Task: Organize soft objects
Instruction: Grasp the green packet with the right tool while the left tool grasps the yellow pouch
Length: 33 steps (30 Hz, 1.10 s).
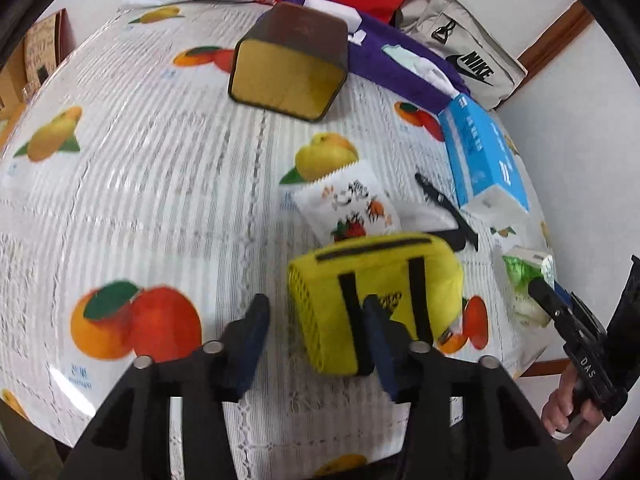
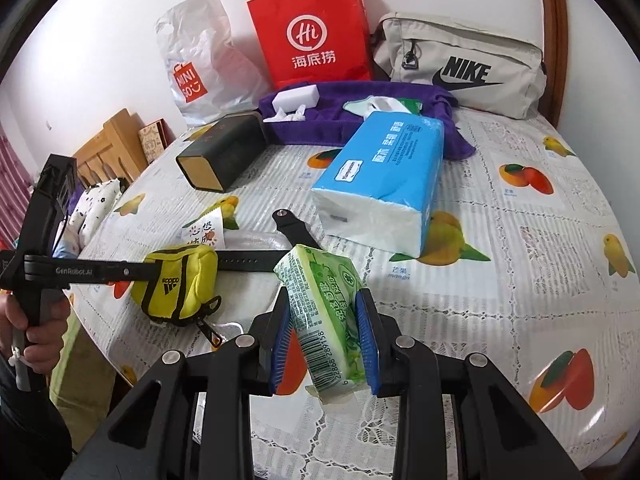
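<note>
Right claw [image 2: 324, 332] is clamped on the green tissue pack [image 2: 326, 312], both blue pads pressing its long sides, the pack standing tilted between them with its top leaning toward eleven o'clock. Left claw [image 1: 316, 344] stands partly open at the yellow pouch [image 1: 376, 300]: in its own view one finger [image 1: 250, 344] is off to the pouch's nine o'clock, clear of it, and the other [image 1: 380, 340] lies across the pouch's front; whether that one presses the fabric I can't tell, so I would not call it held.

To do this step well, I'd say the left claw should straddle the pouch squarely across its narrow width, avoiding the black straps and the dangling zipper pull, before squeezing. The pouch lies on the counter [image 2: 500, 216] near its front edge, with the black strap [image 2: 256, 260] at its three o'clock and the blue tissue pack [image 2: 384, 184] beyond at one o'clock.

Both hands angle steeply downward; a hand [image 2: 34, 340] grips the left handle, reaching in level from nine o'clock.
</note>
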Tool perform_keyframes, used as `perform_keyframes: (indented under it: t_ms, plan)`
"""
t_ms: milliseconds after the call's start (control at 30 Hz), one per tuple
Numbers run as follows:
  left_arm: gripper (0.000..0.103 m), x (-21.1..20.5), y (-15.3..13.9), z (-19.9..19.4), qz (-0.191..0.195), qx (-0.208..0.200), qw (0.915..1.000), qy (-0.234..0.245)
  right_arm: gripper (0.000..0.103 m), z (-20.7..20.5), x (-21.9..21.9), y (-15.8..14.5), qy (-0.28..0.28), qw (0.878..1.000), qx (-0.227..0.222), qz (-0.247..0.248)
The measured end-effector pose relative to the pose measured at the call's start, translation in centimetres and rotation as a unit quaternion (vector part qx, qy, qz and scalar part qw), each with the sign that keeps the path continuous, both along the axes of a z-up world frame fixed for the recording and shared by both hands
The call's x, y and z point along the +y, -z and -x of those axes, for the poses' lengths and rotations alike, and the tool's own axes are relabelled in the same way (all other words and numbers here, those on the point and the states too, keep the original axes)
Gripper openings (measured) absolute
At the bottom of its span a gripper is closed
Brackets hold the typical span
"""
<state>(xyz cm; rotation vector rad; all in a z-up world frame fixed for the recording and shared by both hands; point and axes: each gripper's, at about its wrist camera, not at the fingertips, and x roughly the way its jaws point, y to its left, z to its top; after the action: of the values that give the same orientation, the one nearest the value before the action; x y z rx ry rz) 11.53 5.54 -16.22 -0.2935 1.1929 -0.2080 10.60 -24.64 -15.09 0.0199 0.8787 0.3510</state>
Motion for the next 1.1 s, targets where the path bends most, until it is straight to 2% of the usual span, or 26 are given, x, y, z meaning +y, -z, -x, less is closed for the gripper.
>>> perform_keyframes:
  t_ms: [100,300,400,433,600,633,767,1100]
  plan:
    - [0.052,-0.2,0.2,0.7,-0.002,0.001,1.0,0.005,0.031,0.0,0.1,0.1,-0.001,1.0,0.002,0.003]
    - [0.05,-0.7,0.3,0.8,0.021,-0.014,0.9997,0.005,0.031,-0.1,0.3,0.3,-0.002,1.0,0.004,0.001]
    - [0.031,-0.9,0.6,0.4,0.017,-0.022,0.9996,0.008,0.031,0.0,0.4,0.5,-0.005,1.0,0.006,0.002]
    - [0.027,-0.9,0.6,0.3,0.02,-0.025,0.9995,0.008,0.031,0.0,0.4,0.6,-0.006,1.0,0.008,0.003]
    - [0.02,-0.1,0.6,0.0,0.055,-0.033,0.998,0.002,0.031,0.1,0.3,1.1,0.002,1.0,0.013,-0.001]
    - [0.016,0.2,0.4,0.1,0.062,-0.041,0.9972,-0.001,0.031,0.1,0.3,1.1,0.004,1.0,0.012,-0.001]
    - [0.014,1.2,-0.4,0.4,0.07,-0.06,0.9957,-0.009,0.031,0.1,0.6,1.3,0.005,1.0,0.008,0.021]
    - [0.012,2.0,-2.4,0.2,0.069,-0.089,0.9936,-0.012,0.03,-0.2,0.2,0.9,0.013,1.0,0.008,0.024]
